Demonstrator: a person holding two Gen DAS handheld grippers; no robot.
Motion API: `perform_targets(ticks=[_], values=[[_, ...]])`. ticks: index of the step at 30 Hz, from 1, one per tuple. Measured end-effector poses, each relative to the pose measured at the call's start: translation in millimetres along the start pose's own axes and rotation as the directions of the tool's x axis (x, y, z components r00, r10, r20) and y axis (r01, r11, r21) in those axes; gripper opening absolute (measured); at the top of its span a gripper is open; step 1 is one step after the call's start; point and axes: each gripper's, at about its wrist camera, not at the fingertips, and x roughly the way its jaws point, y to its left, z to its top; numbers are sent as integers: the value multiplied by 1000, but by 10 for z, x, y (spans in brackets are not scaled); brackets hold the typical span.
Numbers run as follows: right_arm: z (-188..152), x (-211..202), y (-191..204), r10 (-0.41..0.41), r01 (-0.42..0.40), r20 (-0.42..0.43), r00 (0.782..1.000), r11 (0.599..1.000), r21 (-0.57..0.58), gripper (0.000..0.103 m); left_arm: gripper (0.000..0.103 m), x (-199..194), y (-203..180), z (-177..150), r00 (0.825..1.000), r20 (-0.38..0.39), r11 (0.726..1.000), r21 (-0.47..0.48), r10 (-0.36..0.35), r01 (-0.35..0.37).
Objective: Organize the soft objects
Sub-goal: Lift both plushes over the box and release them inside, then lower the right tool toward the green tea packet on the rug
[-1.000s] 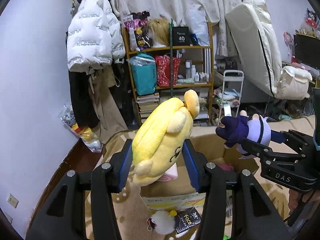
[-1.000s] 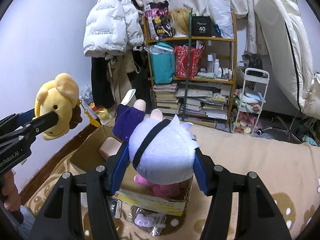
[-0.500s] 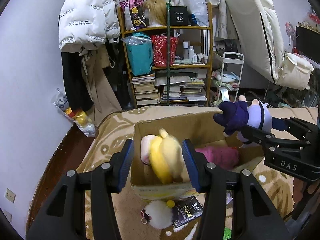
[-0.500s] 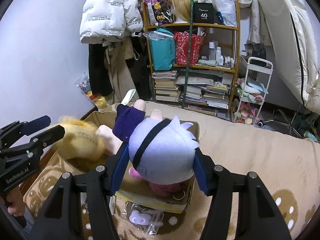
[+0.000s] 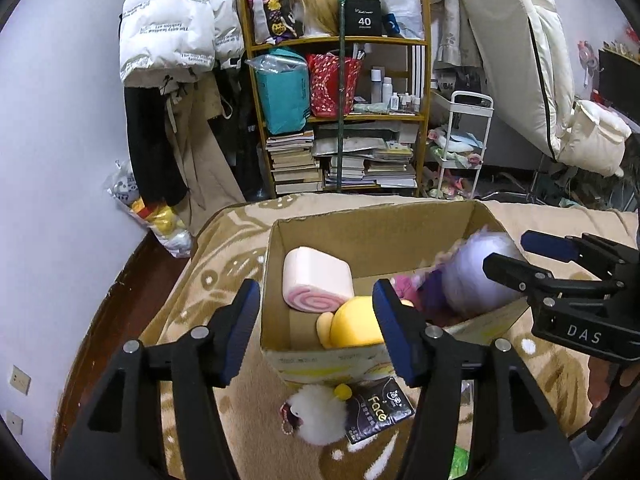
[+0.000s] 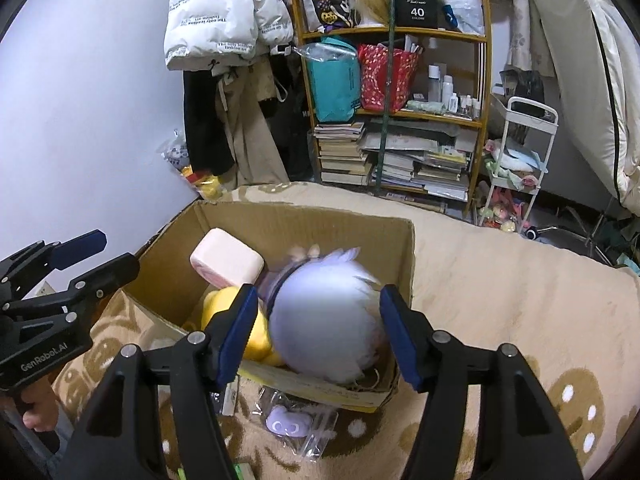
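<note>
An open cardboard box (image 5: 372, 216) (image 6: 304, 216) stands on a beige blanket. Inside lie a pink swirl-roll plush (image 5: 316, 280) (image 6: 226, 258) and a yellow plush (image 5: 356, 324) (image 6: 256, 328). A lavender-haired doll (image 5: 472, 276) (image 6: 324, 320), blurred, is in the box's right part. My left gripper (image 5: 316, 304) (image 6: 114, 252) hovers over the box's near left edge, its jaws opening with nothing gripped. My right gripper (image 6: 316, 308) (image 5: 514, 254) is opening too; the doll sits between its pads with gaps on both sides.
A white pompom charm (image 5: 316, 414), a black "Face" pack (image 5: 380, 412) and a clear bag with a purple item (image 6: 288, 424) lie in front of the box. A crowded shelf (image 5: 340, 120), hanging coats and a white cart (image 5: 464, 140) stand behind. The wall is on the left.
The yellow plush left my left gripper and dropped into the box. The doll slipped out of my right gripper's pads into the box. Both grippers sank and their jaws widened.
</note>
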Motion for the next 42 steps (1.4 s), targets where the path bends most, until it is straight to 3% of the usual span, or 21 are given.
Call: perform_targets(ticks=[2, 4, 8, 15, 23, 31, 42], values=[[-10, -31, 2, -5, 5, 8, 1000, 1000, 5, 83, 60, -14, 25, -12, 1000, -8, 1000, -10, 0, -1], [-22, -82, 7, -8, 8, 16, 1000, 1000, 7, 86, 70, -45, 52, -27, 1000, -11, 1000, -19, 6, -6], [-39, -160, 23, -32, 32, 21, 999, 999, 8, 97, 77, -117, 86, -59, 1000, -30, 1000, -21, -3, 2], [-120, -282, 85, -31, 31, 0, 1000, 999, 14, 101, 95, -289, 209, -163, 998, -66, 998, -66, 0, -5], [-259, -497, 268, -24, 23, -25, 999, 999, -38, 101, 96, -492, 308, -348, 991, -134, 994, -102, 13, -27], [-444, -587, 418, -5, -1, -114, 993, 998, -55, 101, 96, -599, 295, -513, 979, -204, 996, -79, 30, -47], [-697, -481, 511, 53, -63, -256, 965, 998, -30, 101, 96, -517, 382, -678, 956, -292, 993, -108, 22, -56]])
